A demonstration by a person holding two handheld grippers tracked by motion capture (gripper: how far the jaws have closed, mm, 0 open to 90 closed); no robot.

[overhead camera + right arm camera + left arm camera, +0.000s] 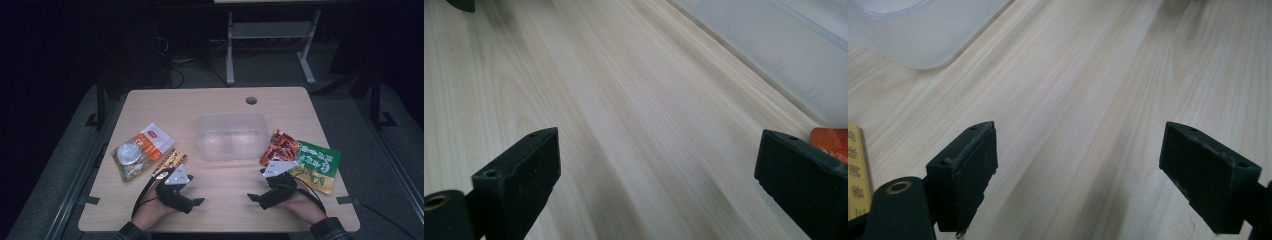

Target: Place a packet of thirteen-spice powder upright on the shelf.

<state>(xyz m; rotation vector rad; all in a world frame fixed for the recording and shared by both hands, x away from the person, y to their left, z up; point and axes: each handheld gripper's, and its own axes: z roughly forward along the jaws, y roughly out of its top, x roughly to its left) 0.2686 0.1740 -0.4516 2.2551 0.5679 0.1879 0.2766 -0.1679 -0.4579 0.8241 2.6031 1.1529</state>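
My left gripper (195, 190) rests low over the table's near left, held in a hand, its jaws pointing toward the middle. In the left gripper view it (1088, 170) is open, with bare wood between the pads. My right gripper (257, 185) mirrors it at the near right and points left. In its own view it (659, 175) is open over bare wood. A clear plastic container (230, 136) stands at the table's centre, and its corner (923, 30) and side wall (784, 55) show beyond the jaws.
An orange-and-white clear packet (142, 150) and a yellow packet (170, 162) lie left of the container; the yellow one's edge (854, 170) is beside my left jaw. A red packet (280, 147) and a green packet (317, 165) lie to the right. A cable hole (251, 100) sits near the far edge.
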